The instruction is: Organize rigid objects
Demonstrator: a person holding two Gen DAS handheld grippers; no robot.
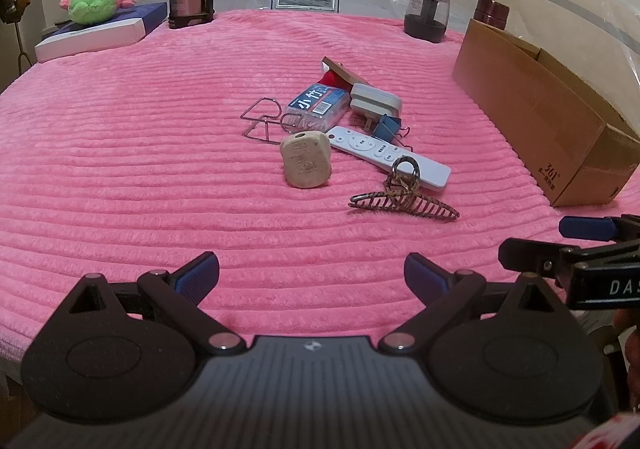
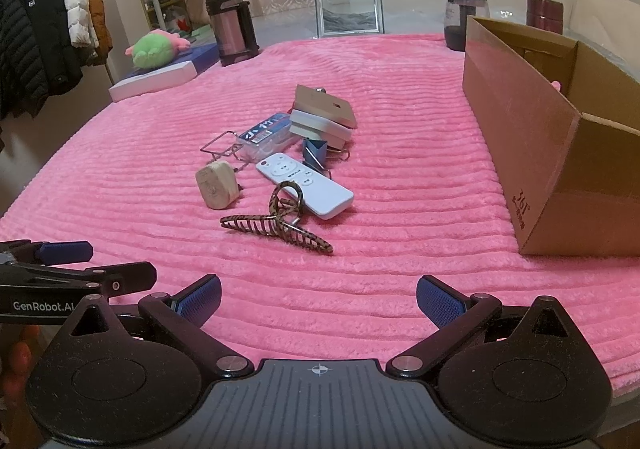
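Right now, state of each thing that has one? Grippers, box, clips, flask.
Left gripper: open, empty, above the blanket.
Right gripper: open, empty.
Cardboard box: open on top, upright.
Hair claw: shut, lying flat, its ring over the remote.
Binder clip: shut, handles out.
Flask: upright, lid on.
Glass jar: upright, lid on.
Photo frame: standing.

Left hand-held gripper, jaws spread wide and empty, hung over the pink-covered surface. Ahead lay a hair claw, white remote and beige plug; a cardboard box stood at right.
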